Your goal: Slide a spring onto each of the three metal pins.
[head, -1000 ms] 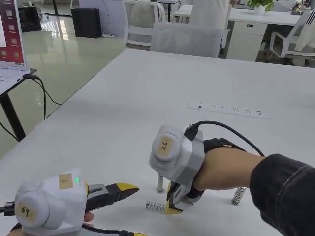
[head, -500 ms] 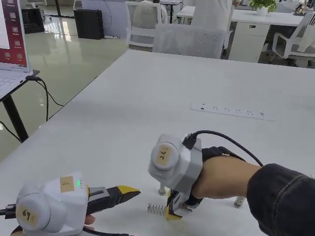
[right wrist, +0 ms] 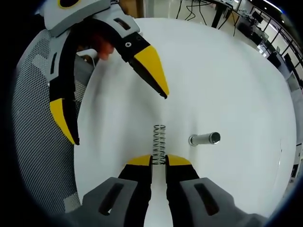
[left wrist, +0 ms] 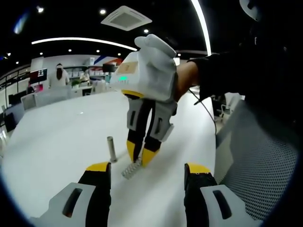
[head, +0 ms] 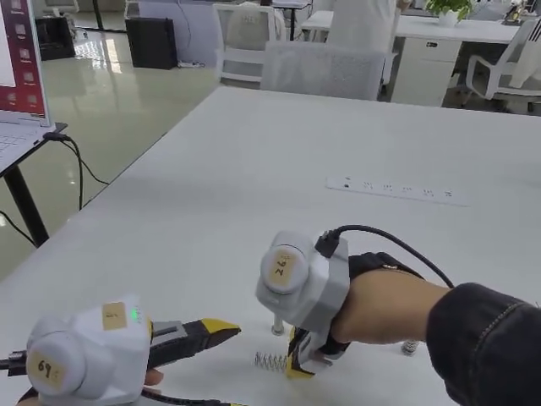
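Steel spring [right wrist: 159, 142] sat clamped at one end in the right tool [right wrist: 159, 160], low against the white worktop [head: 254, 169], just beside an upright metal pin [right wrist: 204, 139], left tool [left wrist: 148, 167] spread apart, empty, close by

In the head view we find the housing of the right gripper [head: 293, 364] covering the top of a pin [head: 277, 326], a sleeve [head: 490, 338] hiding most of a metal piece [head: 410, 346] too small to name, and the bottom edge cutting off the left gripper [head: 232, 365], while in the right gripper view the closed jaws hide the near end of the spring [right wrist: 159, 141].
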`<state>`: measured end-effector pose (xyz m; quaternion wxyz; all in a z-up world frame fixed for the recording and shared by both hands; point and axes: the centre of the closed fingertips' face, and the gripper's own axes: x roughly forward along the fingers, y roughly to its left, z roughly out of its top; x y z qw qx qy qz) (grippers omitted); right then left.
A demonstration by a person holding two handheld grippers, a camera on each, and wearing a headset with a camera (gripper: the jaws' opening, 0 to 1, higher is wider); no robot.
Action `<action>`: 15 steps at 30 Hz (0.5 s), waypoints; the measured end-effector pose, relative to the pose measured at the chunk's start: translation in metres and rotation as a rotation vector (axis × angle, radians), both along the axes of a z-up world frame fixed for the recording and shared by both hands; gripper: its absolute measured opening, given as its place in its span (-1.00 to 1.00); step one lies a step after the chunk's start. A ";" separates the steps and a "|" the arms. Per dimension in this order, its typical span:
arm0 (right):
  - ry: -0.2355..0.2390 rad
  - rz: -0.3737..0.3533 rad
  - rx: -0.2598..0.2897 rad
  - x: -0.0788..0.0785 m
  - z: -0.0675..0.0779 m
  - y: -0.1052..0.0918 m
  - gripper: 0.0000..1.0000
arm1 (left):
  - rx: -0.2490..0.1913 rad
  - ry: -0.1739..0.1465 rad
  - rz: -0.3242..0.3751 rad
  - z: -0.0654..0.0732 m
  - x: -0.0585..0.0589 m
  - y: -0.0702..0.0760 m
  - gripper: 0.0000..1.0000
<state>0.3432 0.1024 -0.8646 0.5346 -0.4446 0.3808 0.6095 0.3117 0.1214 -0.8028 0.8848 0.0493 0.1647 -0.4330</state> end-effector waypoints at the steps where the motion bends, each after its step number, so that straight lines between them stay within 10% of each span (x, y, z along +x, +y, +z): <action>1: 0.006 -0.001 0.007 -0.001 0.003 0.000 -0.85 | 0.002 0.001 -0.001 0.000 0.000 0.000 0.15; 15: 0.028 -0.011 0.063 -0.009 0.037 -0.007 -0.85 | 0.009 -0.016 -0.033 0.006 0.004 -0.007 0.10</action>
